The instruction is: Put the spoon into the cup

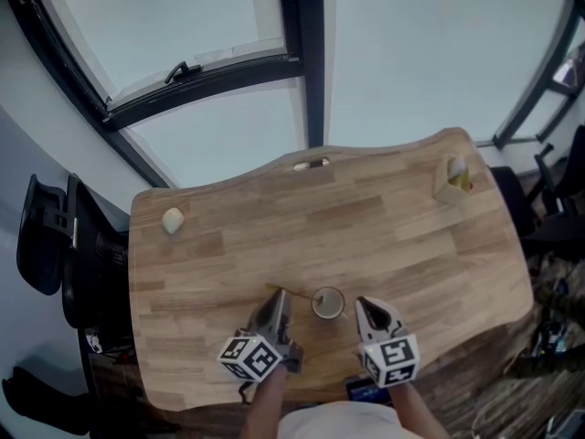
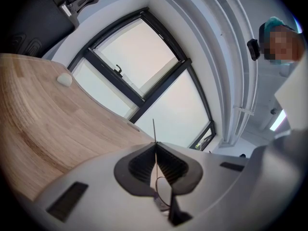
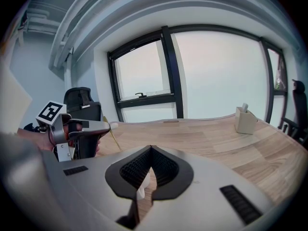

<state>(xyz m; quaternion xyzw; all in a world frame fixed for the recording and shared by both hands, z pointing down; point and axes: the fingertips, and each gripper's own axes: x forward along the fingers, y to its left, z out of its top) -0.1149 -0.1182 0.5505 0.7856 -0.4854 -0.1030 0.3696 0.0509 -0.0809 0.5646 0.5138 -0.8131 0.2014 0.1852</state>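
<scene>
- Window point(image 1: 430, 53): large panes of pale, even glass in dark, straight metal frames, with a lever handle on one sash. It stands behind the far edge of the bench.
- Bench point(image 1: 384, 245): light wood made of jointed strips, with a matt surface, rounded corners and a wavy far edge. An oval slot point(image 1: 311, 164) is cut near that edge.
- Chair point(image 1: 55, 245): black and padded, with a curved back. It stands off the left end of the bench.
- Left gripper point(image 1: 280, 296): grey moulded body with black ribbed pads and a cube of square markers. It is clenched on the spoon, and its own view shows the pads pressed together on the handle.
- Right gripper point(image 1: 362, 302): same make as the left. Its pads meet at the tips, and a pale sliver shows in the slit behind them; what it is cannot be told. The tips sit just beside the cup.
- Box point(image 1: 453, 181): small, pale and square-sided, with an open top and something standing in it. It sits at the far right corner.
- Cup point(image 1: 328, 303): small and round, with a pale rim and a darker inside. It stands upright on the bench near the front edge, between the two grippers.
- Lump point(image 1: 172, 219): pale and rounded, at the far left of the bench, well apart from the rest.
- Spoon point(image 2: 154, 129): thin and yellowish, seen edge-on. Its slender handle juts out past the left gripper's tips, above the bench and just left of the cup, not in it.
</scene>
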